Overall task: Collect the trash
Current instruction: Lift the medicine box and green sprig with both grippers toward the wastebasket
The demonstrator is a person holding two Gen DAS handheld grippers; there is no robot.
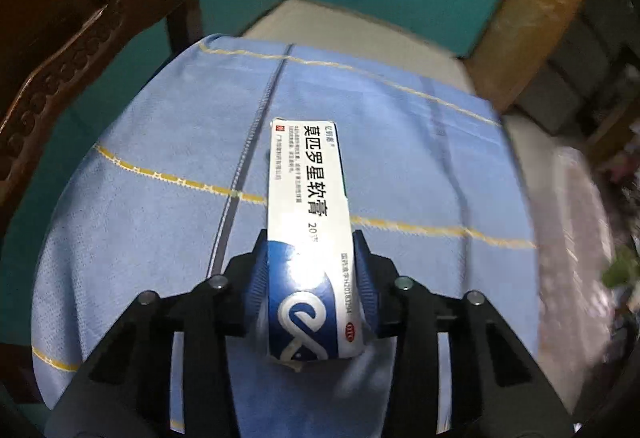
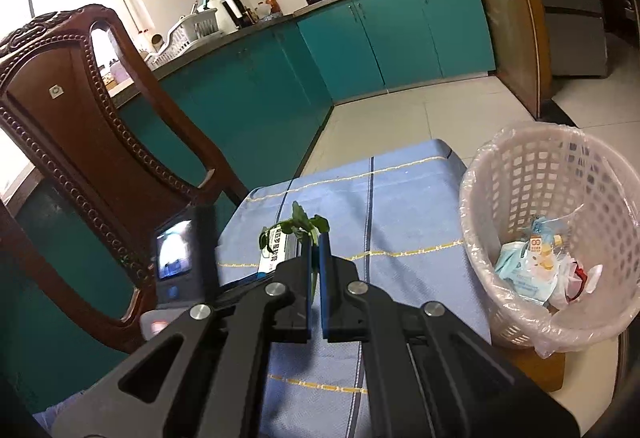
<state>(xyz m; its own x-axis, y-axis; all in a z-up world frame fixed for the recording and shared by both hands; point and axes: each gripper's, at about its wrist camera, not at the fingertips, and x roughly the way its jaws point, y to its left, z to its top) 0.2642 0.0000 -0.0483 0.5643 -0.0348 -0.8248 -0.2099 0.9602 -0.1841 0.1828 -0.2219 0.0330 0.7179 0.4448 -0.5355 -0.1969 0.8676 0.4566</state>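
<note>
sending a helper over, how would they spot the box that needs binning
Find the blue cloth with yellow stripes beside the white basket. On it lies a long white box with black writing and a dark blue end, between the left gripper fingers. Nothing else there is a box.

**A:** What does your left gripper (image 1: pixel 310 238) look like?

**B:** It's matte black. You have two angular linkage arms rising from six o'clock, each with a long recessed slot (image 1: pixel 114 354). Four round silver screws (image 1: pixel 218 281) cap the pivots, two towards eight o'clock and two towards four. Your fingers carry blue ribbed pads (image 1: pixel 366 270).

**A:** And your right gripper (image 2: pixel 316 240)?

**B:** It's the same build, with black jointed arms, a slot at seven o'clock, and four silver screw heads (image 2: pixel 276 288) in a shallow arc across the middle. Your blue fingers (image 2: pixel 326 278) are flat, narrow plates seen edge-on. No cables, sleeves or markings show on either one.
</note>
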